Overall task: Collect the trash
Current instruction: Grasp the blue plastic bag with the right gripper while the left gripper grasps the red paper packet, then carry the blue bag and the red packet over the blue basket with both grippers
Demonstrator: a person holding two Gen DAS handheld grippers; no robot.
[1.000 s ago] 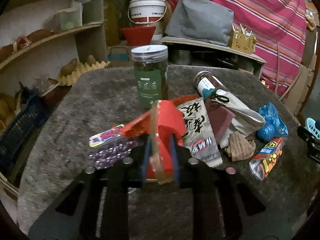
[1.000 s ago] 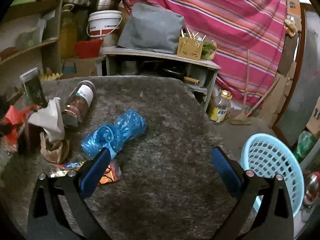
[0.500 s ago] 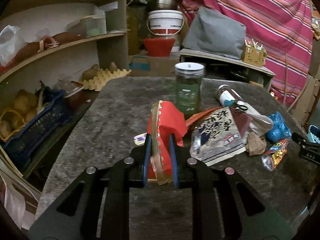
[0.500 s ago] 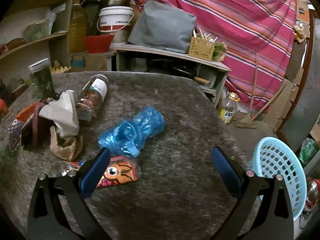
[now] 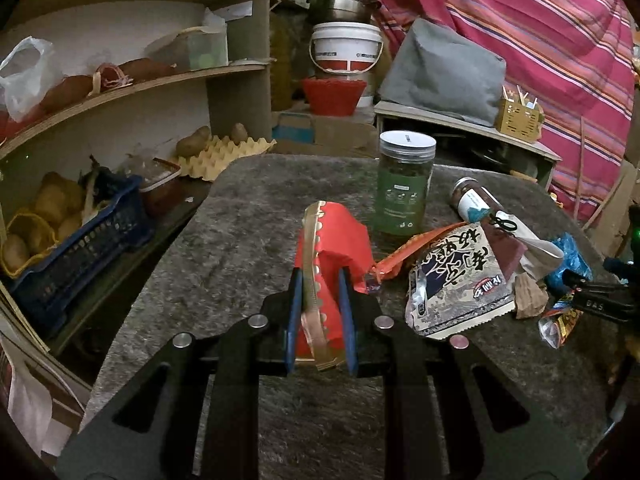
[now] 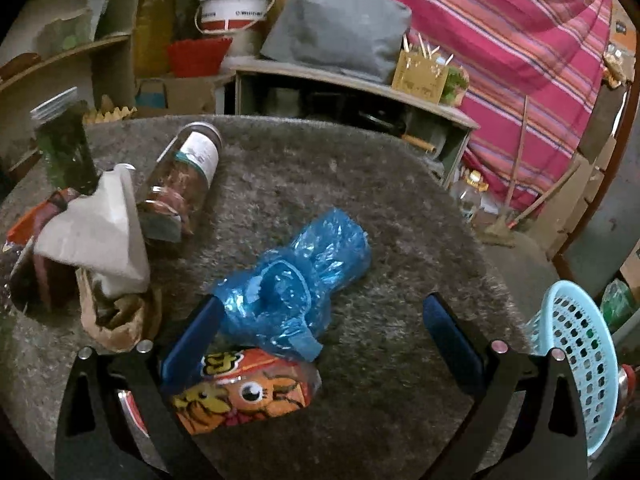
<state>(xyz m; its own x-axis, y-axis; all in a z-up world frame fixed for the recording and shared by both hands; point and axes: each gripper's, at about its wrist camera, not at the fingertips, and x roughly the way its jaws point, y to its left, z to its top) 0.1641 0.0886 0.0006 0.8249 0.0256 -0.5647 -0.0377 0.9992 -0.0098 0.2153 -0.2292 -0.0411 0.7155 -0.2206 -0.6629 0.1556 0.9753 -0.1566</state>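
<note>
Trash lies on the grey fuzzy tabletop (image 6: pixel 360 208): a crinkly blue plastic bag (image 6: pixel 296 280) sits just ahead between the right gripper's (image 6: pixel 320 332) wide-open jaws, leaning up to the right. Left gripper (image 5: pixel 320 308) pinches a red paper packet (image 5: pixel 332 248), so the right one is nearer.

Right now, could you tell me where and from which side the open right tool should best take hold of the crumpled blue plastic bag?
Probably at the pinched waist of the crumpled blue plastic bag, between its two bulges, where the film is narrowest. Come down from above with the right tool, which is already open, one finger either side. That avoids the orange snack wrapper at its near end.
</note>
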